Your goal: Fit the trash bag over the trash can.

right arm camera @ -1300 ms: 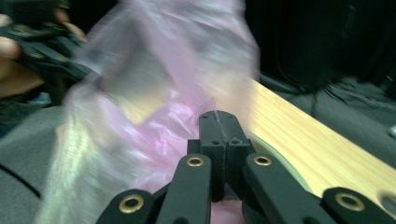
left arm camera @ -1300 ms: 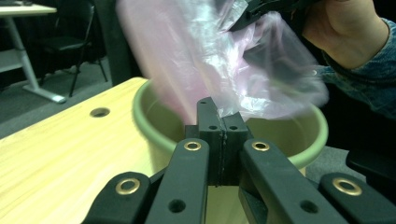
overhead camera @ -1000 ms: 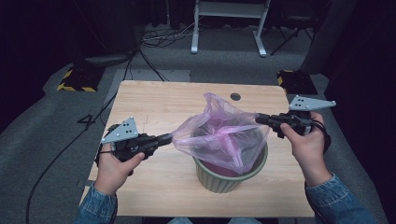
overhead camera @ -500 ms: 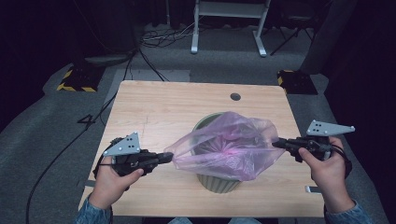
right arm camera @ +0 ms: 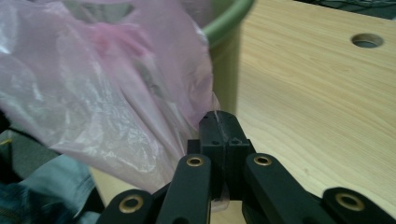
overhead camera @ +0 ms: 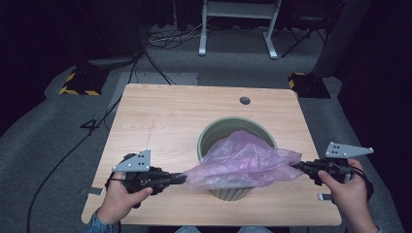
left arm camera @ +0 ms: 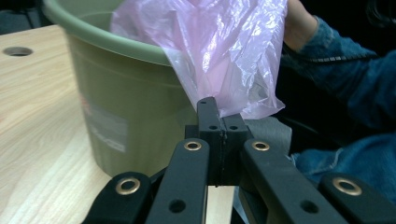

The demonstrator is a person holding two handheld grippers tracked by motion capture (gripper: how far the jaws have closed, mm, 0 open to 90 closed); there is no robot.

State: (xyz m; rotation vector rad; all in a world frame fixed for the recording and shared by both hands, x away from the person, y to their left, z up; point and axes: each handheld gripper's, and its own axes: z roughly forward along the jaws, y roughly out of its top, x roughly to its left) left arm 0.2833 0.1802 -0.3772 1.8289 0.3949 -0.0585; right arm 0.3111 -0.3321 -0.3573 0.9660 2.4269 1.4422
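The pink bag [overhead camera: 243,162] was held stretched over the green bin [overhead camera: 228,131], pinched at 9 o'clock by the left hand-held gripper [overhead camera: 182,177] and at 3 o'clock by the right hand-held gripper [overhead camera: 295,166]. The rim was not yet wrapped; the lining was judged about half done.

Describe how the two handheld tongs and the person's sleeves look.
Both the left tongs and the right tongs are matte black, with two flat linked bars studded with brass-coloured rivets. A grey three-cornered plate with small holes tops each body. The sleeves are blue denim, and a dark strap circles the right wrist.

Thin pink plastic bag [overhead camera: 240,162] — crinkled, stretched sideways over the green bin's [overhead camera: 218,132] near rim.
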